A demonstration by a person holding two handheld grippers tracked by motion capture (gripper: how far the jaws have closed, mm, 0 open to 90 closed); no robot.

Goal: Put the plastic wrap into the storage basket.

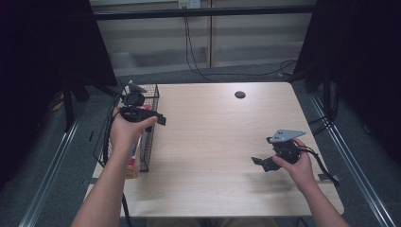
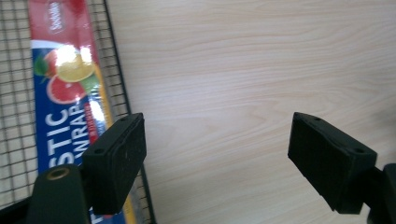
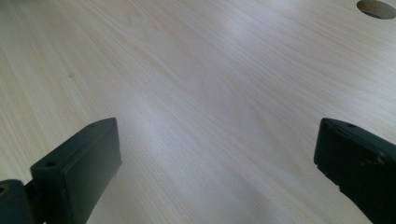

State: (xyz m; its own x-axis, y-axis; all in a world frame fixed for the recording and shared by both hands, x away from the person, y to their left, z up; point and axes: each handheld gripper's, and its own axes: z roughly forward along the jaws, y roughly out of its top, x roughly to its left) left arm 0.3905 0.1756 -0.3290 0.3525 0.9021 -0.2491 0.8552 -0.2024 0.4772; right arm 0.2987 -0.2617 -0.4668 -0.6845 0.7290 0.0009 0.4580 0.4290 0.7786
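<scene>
Showing 2 tools — left tool (image 2: 217, 158) and right tool (image 3: 217, 170) both gaping, empty — beside 1 plastic-wrap box (image 2: 67, 93) in 1 wire basket (image 2: 14, 140).

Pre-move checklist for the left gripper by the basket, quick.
1. Left gripper open, nothing between its fingers: ok.
2. Wrap box lying inside the wire basket: ok.
3. Left gripper apart from the box: ok, it is above the basket's edge.
4. Right gripper open and holding nothing, over bare table: ok.
5. Box flat on the basket floor: cannot tell.
</scene>
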